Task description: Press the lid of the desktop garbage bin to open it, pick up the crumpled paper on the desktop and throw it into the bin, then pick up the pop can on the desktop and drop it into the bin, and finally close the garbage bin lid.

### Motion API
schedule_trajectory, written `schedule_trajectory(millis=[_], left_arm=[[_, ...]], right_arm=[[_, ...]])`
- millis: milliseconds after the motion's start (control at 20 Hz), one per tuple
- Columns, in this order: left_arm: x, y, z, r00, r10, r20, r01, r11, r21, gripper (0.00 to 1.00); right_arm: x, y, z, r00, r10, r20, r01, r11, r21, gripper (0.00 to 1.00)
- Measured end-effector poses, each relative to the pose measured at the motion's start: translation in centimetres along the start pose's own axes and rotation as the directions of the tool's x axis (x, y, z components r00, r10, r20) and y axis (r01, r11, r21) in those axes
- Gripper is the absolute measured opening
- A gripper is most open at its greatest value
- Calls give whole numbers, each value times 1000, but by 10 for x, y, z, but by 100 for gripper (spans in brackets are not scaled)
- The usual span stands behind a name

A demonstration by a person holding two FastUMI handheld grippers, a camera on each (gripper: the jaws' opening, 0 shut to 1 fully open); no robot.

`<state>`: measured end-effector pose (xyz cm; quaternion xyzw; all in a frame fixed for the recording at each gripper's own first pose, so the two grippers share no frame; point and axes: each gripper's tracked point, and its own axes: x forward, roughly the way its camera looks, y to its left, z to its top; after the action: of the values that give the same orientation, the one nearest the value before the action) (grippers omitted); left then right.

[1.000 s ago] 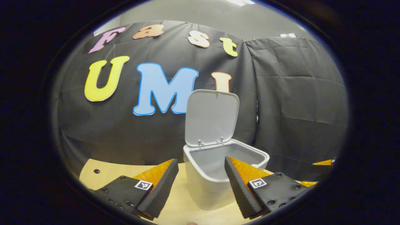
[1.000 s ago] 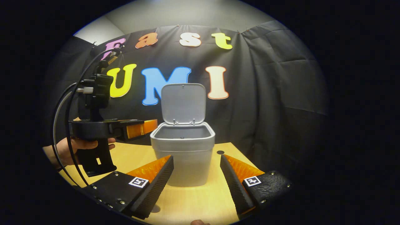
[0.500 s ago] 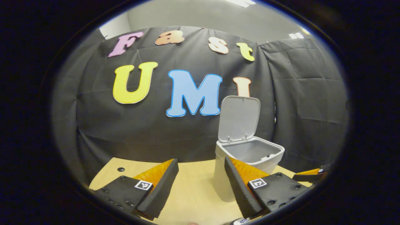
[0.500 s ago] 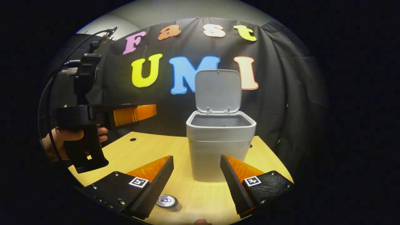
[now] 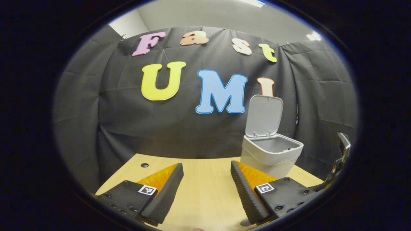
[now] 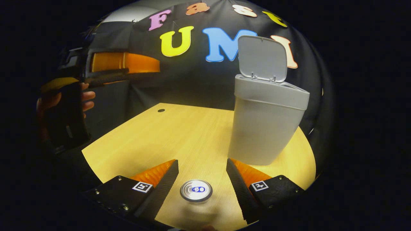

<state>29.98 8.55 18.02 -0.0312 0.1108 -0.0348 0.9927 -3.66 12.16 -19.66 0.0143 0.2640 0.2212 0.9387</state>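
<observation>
since a second ago your right gripper (image 6: 201,184) has dipped over the upright pop can (image 6: 196,190) near the tabletop's (image 6: 179,134) front edge, fingers wide apart and empty, the can step: lower, pinch, lift to the open bin (image 6: 266,128).

A staged recording booth, not a lived-in room: black cloth (image 5: 135,122) hangs creased as the back and side walls, with a plain pale room wall (image 5: 205,16) and a ceiling light (image 5: 253,2) showing above it. A bare light-wood desktop (image 6: 179,134) with a cable hole (image 6: 161,110) stands inside
</observation>
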Motion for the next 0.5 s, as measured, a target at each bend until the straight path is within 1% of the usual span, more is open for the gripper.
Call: schedule_trajectory(millis=[100, 200, 250, 300, 350, 500], left_arm=[[-8, 10, -8, 1000, 25, -15, -25, 1000, -5, 96], [-22, 18, -16, 998, 46, -31, -46, 999, -3, 95], [-20, 21, -22, 998, 56, -40, -56, 998, 5, 95], [-24, 23, -25, 997, 63, -48, -63, 998, 12, 95], [-28, 25, -29, 996, 69, -54, -68, 997, 20, 98], [-31, 28, -37, 995, 76, -72, -73, 997, 33, 98]], right_arm=[[6, 3, -19, 998, 2, -65, -2, 1000, -4, 96], [12, 5, -35, 992, 17, -122, -15, 1000, 21, 96], [14, 7, -42, 989, 24, -148, -18, 999, 36, 96], [15, 8, -48, 985, 31, -172, -23, 998, 50, 96], [19, 10, -54, 981, 40, -192, -29, 998, 61, 96], [27, 7, -65, 970, 50, -236, -32, 996, 81, 96]])
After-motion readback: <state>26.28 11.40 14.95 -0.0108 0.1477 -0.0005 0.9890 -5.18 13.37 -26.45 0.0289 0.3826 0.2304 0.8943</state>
